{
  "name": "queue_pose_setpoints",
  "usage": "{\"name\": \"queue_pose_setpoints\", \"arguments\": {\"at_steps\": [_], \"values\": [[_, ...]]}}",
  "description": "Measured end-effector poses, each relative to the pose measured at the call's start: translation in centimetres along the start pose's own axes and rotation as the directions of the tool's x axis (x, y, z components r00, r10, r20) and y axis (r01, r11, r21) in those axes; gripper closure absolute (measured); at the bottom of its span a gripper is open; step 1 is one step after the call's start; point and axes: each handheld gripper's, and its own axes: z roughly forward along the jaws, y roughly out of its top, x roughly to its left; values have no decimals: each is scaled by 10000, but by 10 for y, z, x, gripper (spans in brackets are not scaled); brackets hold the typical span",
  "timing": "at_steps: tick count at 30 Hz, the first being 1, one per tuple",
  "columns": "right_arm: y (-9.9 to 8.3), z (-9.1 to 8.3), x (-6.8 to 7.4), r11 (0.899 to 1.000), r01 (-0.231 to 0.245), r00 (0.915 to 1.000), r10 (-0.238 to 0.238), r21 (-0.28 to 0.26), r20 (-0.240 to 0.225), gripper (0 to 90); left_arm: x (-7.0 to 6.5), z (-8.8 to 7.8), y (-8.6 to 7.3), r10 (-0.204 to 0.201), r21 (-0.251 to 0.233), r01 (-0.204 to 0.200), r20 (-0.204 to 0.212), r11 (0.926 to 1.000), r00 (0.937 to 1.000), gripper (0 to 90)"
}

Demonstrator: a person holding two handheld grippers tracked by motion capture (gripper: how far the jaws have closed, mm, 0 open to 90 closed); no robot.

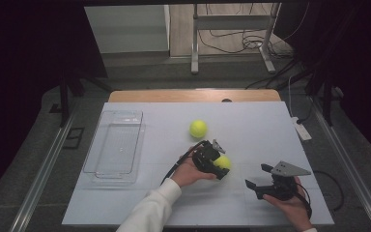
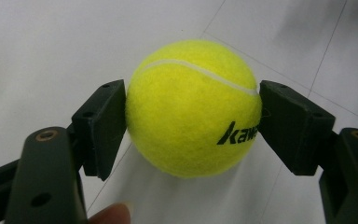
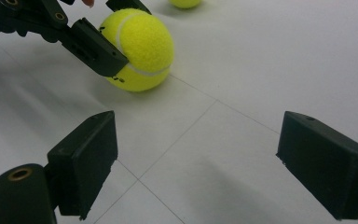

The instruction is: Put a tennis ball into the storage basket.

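A dim room with a grey floor, loose cables and a metal stand frame lies behind a wooden table [image 1: 188, 95] covered by a smooth, pale sheet scored with thin straight lines. At the sheet's left side lies a clear plastic rectangular container [image 1: 116, 145], glossy and thin-walled. A round, fuzzy yellow tennis ball [image 1: 198, 128] rests alone toward the far middle, well apart from the hands. Nearer the person, a second tennis ball [image 2: 193, 107] sits on the sheet, its felt nap bright yellow-green with a curved white seam; black lettering on it reads "kaw", the rest hidden behind a jaw. The left gripper [image 2: 192, 109], matte black hard plastic with blocky flat pads and brass-coloured pivot pins, pinches this ball from both sides, its pads pressed against the felt. The right gripper [image 3: 196, 163], of the same make and topped by a grey three-cornered plate, rests near the right front of the sheet, jaws spread wide with bare sheet between them.
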Motion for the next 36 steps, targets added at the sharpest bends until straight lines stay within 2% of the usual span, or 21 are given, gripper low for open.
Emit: {"name": "queue_pose_setpoints", "arguments": {"at_steps": [7, 16, 25, 36], "values": [[0, -1, -1, 10000, -5, 10000, 5, 11, 13, 125, 2, -3, -1, 7, -183, -7, -22, 9998, 10000, 277], [0, -1, 0, 10000, -8, 10000, 8, 32, 63, 125, 2, -16, -4, 51, -623, -48, 52, 9980, 10000, 278], [0, -1, -1, 10000, -61, 10000, 61, -11, 61, 125, 5, -28, -12, -171, -1110, 184, 127, 9937, 9998, 278], [-1, -1, 0, 10000, -44, 9999, 45, -34, 136, 126, 7, -49, -26, -176, -1666, 174, -2, 9859, 9998, 278]]}}
